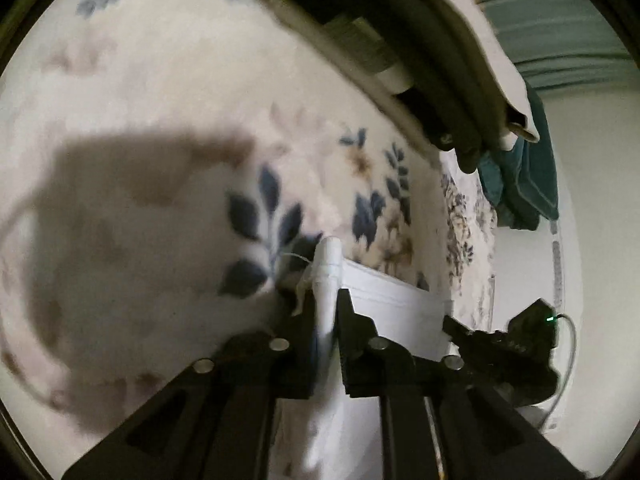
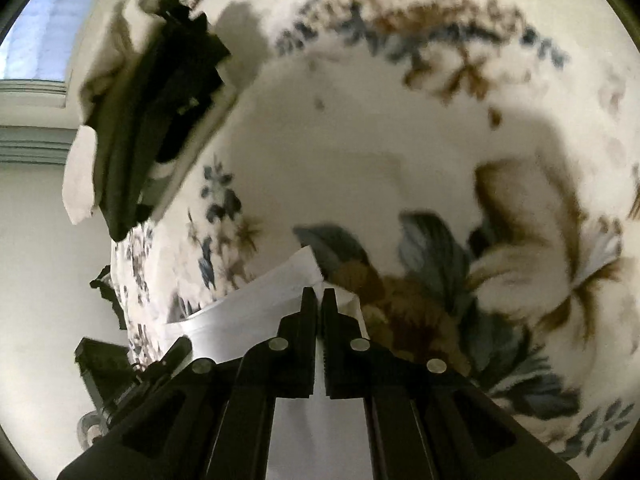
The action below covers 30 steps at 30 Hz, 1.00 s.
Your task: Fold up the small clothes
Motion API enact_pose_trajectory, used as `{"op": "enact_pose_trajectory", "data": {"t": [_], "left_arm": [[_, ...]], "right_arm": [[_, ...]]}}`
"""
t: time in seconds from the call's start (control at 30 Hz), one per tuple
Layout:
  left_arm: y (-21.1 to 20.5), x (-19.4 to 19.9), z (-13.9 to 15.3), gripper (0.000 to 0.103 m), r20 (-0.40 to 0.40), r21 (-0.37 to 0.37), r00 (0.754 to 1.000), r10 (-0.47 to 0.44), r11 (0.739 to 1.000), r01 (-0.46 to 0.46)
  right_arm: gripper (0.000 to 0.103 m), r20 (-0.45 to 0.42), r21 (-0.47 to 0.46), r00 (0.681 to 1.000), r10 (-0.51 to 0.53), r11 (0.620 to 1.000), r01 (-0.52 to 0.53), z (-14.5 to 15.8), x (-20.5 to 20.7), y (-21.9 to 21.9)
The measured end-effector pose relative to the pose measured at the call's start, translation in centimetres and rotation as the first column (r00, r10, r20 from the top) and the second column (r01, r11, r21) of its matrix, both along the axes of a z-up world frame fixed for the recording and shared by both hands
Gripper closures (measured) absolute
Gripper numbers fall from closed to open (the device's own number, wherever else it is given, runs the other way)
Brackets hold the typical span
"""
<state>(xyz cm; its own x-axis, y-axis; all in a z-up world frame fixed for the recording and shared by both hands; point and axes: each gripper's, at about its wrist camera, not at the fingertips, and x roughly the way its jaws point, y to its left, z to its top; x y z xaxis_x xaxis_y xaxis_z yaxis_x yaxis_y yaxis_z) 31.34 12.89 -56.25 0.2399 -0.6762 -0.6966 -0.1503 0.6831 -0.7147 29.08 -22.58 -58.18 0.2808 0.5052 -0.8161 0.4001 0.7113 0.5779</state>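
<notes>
So I had both grippers pinched on the same white garment (image 1: 384,300). The left gripper (image 1: 326,300) had its jaws clamped on a bunched edge, cloth stretching off to its right. The right gripper (image 2: 318,300) gripped another edge, cloth running to its left. The floral blanket (image 1: 160,100) lay underneath, a pile of dark folded clothes (image 2: 160,100) beyond.
</notes>
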Motion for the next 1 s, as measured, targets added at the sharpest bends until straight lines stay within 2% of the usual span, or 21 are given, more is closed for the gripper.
{"op": "enact_pose_trajectory", "data": {"t": [0.03, 0.07, 0.1, 0.13, 0.17, 0.23, 0.27, 0.33, 0.43, 0.5, 0.53, 0.57, 0.6, 0.67, 0.8, 1.0], "left_arm": [[0.5, -0.3, -0.1, 0.06, -0.012, -0.015, 1.0, 0.008, 1.0, -0.008], [1.0, -0.7, 0.0, 0.048, -0.014, -0.029, 1.0, 0.012, 0.999, -0.013], [2.0, -1.7, 0.0, 0.036, -0.006, -0.09, 1.0, 0.024, 0.996, -0.024], [2.5, -2.3, -0.2, 0.034, -0.009, -0.133, 0.999, 0.036, 0.99, -0.037], [3.1, -3.2, -0.9, 0.034, -0.03, -0.195, 0.999, 0.038, 0.98, -0.043], [3.1, -4.5, -2.3, 0.034, -0.066, -0.247, 0.998, 0.008, 0.969, -0.024], [2.8, -4.9, -2.6, 0.034, -0.067, -0.247, 0.998, -0.015, 0.969, -0.002], [1.3, -5.1, -2.6, 0.034, -0.044, -0.252, 0.995, -0.088, 0.965, 0.074], [-0.3, -4.7, -2.4, 0.035, -0.028, -0.272, 0.992, -0.121, 0.956, 0.109], [-1.5, -4.3, -2.1, 0.037, -0.003, -0.247, 0.991, -0.135, 0.96, 0.13], [-1.6, -4.3, -1.8, 0.055, 0.004, -0.229, 0.99, -0.142, 0.963, 0.139], [-1.9, -4.2, -1.5, 0.072, 0.012, -0.193, 0.988, -0.155, 0.969, 0.155], [-2.0, -4.2, -1.3, 0.087, 0.018, -0.174, 0.987, -0.163, 0.971, 0.163], [-1.9, -4.2, -0.5, 0.087, 0.037, -0.157, 0.986, -0.163, 0.973, 0.167], [-1.8, -4.0, 1.7, 0.087, 0.051, -0.146, 0.985, -0.167, 0.974, 0.172], [-1.3, -2.4, 8.5, 0.087, 0.105, -0.13, 0.976, -0.189, 0.971, 0.202]], "right_arm": [[0.094, -0.013, 0.023, 1.0, 0.003, 1.0, -0.003, -0.3, -0.3, -0.3], [0.076, -0.025, 0.044, 1.0, 0.007, 0.999, -0.006, -0.5, -0.6, -0.6], [0.062, -0.039, 0.083, 0.999, 0.012, 0.996, -0.009, -0.8, -1.1, -1.1], [0.039, -0.047, 0.122, 0.999, 0.016, 0.992, -0.011, -1.1, -1.9, -1.8], [0.034, -0.048, 0.154, 0.999, 0.02, 0.988, -0.013, -1.3, -2.6, -2.2], [0.034, -0.074, 0.264, 0.994, 0.081, 0.963, -0.059, -3.1, -4.0, -2.6], [0.034, -0.093, 0.312, 0.99, 0.108, 0.947, -0.074, -4.1, -4.5, -2.6], [0.034, -0.106, 0.439, 0.983, 0.152, 0.894, -0.091, -6.3, -5.6, -1.9], [0.034, -0.069, 0.506, 0.98, 0.188, 0.853, -0.128, -7.6, -5.8, -0.3], [0.035, -0.042, 0.51, 0.981, 0.19, 0.848, -0.143, -7.8, -5.4, 0.8], [0.05, -0.028, 0.508, 0.98, 0.195, 0.848, -0.154, -7.7, -5.2, 1.3], [0.076, -0.017, 0.494, 0.979, 0.205, 0.853, -0.17, -7.5, -5.0, 1.8], [0.081, -0.018, 0.49, 0.979, 0.205, 0.855, -0.17, -7.5, -5.0, 2.1], [0.085, -0.014, 0.48, 0.981, 0.195, 0.862, -0.164, -7.0, -5.1, 2.0], [0.087, 0.01, 0.441, 0.978, 0.208, 0.877, -0.191, -4.5, -5.3, 2.2], [0.087, 0.047, 0.41, 0.976, 0.211, 0.887, -0.211, 2.2, -4.4, 2.4]]}}
